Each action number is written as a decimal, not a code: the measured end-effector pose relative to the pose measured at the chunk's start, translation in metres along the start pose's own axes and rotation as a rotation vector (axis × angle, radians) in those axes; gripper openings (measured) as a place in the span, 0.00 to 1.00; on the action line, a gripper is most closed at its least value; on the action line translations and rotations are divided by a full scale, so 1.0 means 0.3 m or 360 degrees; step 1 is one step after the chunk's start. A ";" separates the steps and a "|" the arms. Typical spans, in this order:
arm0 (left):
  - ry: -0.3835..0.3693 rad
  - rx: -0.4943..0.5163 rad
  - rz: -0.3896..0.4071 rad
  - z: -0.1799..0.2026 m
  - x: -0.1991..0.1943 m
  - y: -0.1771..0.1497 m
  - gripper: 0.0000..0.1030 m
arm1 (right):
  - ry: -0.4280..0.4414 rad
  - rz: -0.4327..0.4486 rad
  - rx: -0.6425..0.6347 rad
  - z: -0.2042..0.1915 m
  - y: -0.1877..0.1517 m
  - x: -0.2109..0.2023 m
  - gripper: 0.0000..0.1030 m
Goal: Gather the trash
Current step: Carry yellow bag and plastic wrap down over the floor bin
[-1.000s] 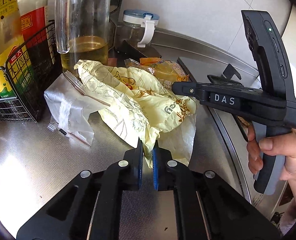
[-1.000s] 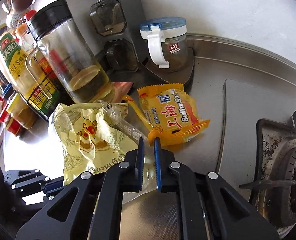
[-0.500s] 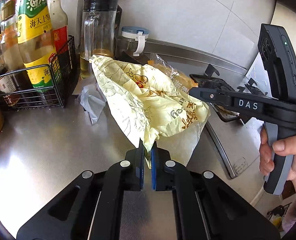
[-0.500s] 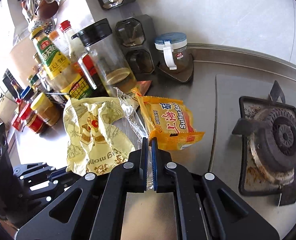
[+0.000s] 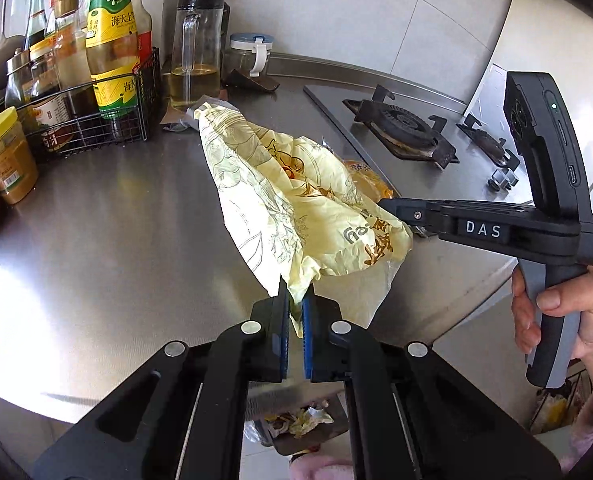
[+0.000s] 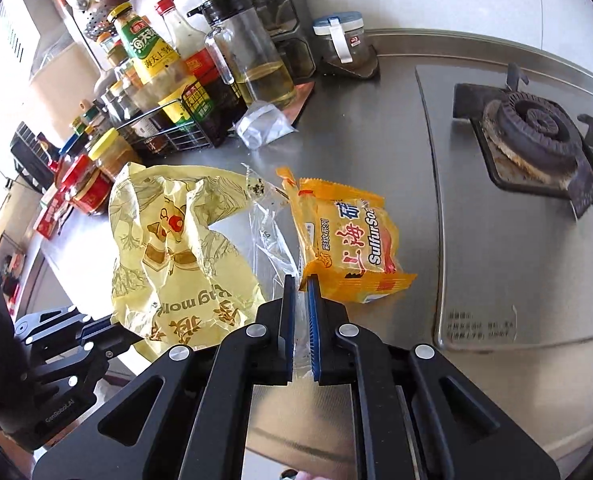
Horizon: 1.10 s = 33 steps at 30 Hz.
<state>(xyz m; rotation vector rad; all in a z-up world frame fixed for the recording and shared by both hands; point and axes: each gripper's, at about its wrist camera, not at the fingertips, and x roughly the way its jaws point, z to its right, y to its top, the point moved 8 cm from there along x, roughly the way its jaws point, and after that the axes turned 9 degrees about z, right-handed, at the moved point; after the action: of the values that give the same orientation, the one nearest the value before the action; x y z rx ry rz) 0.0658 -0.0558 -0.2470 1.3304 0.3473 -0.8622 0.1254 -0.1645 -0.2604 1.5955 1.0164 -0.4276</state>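
My left gripper (image 5: 295,294) is shut on a crumpled pale yellow wrapper (image 5: 288,204) and holds it above the steel counter (image 5: 96,216). The wrapper also shows in the right wrist view (image 6: 176,248). My right gripper (image 6: 301,285) is shut on a clear plastic bag (image 6: 274,236), with an orange soap packet (image 6: 348,240) hanging right beside its fingertips, all lifted off the counter. A clear and silver bag (image 6: 262,126) still lies on the counter by the bottle rack. A bin with trash (image 5: 296,424) shows below the counter edge.
A wire rack of sauce bottles (image 5: 92,92), a glass oil jug (image 5: 194,60) and a small jar (image 5: 248,56) stand at the back. Yellow-lidded jars (image 5: 6,156) stand at left. A gas hob (image 6: 532,136) lies at right.
Both grippers have lifted and pulled back toward the counter's front edge with their wrappers. The clear and silver bag stayed by the rack. The bin has come into view below.
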 end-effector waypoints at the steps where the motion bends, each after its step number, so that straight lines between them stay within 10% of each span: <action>1: 0.0000 0.0000 -0.0007 0.002 -0.015 -0.023 0.04 | -0.0007 -0.0002 0.0006 -0.004 -0.022 -0.011 0.10; 7: 0.0003 0.0003 -0.0035 0.013 -0.065 -0.114 0.04 | -0.0045 -0.0032 0.0043 -0.019 -0.139 -0.053 0.14; 11: 0.0027 -0.0004 -0.0052 0.004 -0.091 -0.160 0.04 | -0.0095 0.0048 0.0093 -0.011 -0.179 -0.109 0.60; 13: 0.0030 -0.0005 -0.0057 0.000 -0.103 -0.179 0.04 | -0.0067 0.0038 0.0117 -0.013 -0.201 -0.121 0.60; 21: 0.0072 -0.0006 -0.0080 -0.014 -0.147 -0.253 0.04 | 0.0029 0.0010 0.0131 -0.064 -0.271 -0.083 0.51; 26: 0.0078 0.0003 -0.0086 -0.006 -0.169 -0.288 0.04 | 0.0055 0.0007 0.0023 -0.126 -0.279 -0.051 0.06; 33: 0.0067 -0.0014 -0.0062 0.021 -0.226 -0.337 0.04 | 0.0079 0.0064 -0.0059 -0.184 -0.326 -0.132 0.02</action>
<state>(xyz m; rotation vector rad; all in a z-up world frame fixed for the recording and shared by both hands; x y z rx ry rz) -0.0525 -0.0379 -0.2706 1.3390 0.4106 -0.8654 0.0123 -0.1297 -0.2747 1.5976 1.0223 -0.3411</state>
